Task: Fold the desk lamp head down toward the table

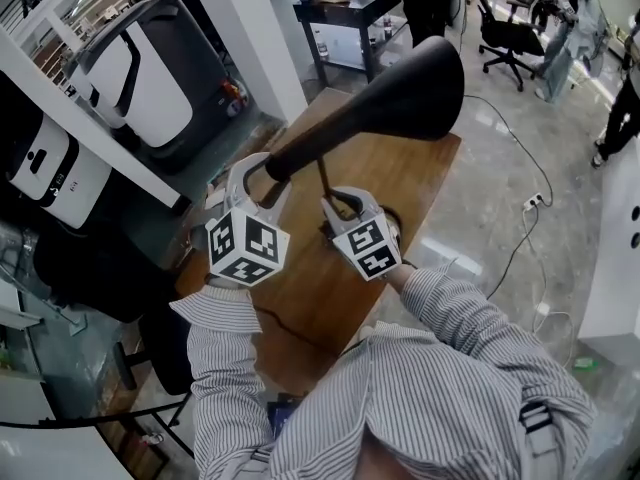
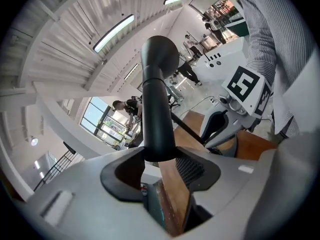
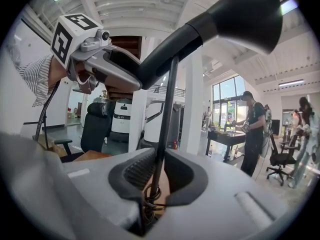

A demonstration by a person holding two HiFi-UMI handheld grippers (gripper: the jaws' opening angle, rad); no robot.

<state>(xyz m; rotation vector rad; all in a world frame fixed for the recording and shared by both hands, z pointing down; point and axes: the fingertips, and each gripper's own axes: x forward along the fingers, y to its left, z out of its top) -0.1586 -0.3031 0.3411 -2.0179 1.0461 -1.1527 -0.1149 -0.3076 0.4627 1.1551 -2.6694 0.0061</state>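
The black desk lamp has a cone-shaped head (image 1: pixel 400 88) that points up and to the right over the wooden table (image 1: pixel 430 183). My left gripper (image 1: pixel 262 170) is shut on the narrow rear neck of the head (image 2: pixel 159 109), which fills the gap between its jaws. The right gripper (image 1: pixel 340 204) is shut on the thin dark stem (image 3: pixel 167 109) just above a coil of wire. The lamp's base is hidden behind the grippers. In the left gripper view the right gripper (image 2: pixel 220 129) shows beside the stem. The right gripper view shows the left gripper (image 3: pixel 125 74) on the neck.
A white pillar (image 1: pixel 250 28) and black-and-white machines (image 1: pixel 150 68) stand to the left of the table. A black desk (image 1: pixel 350 13), an office chair (image 1: pixel 505 38) and people are further back. Cables and a power strip (image 1: pixel 533 203) lie on the floor at the right.
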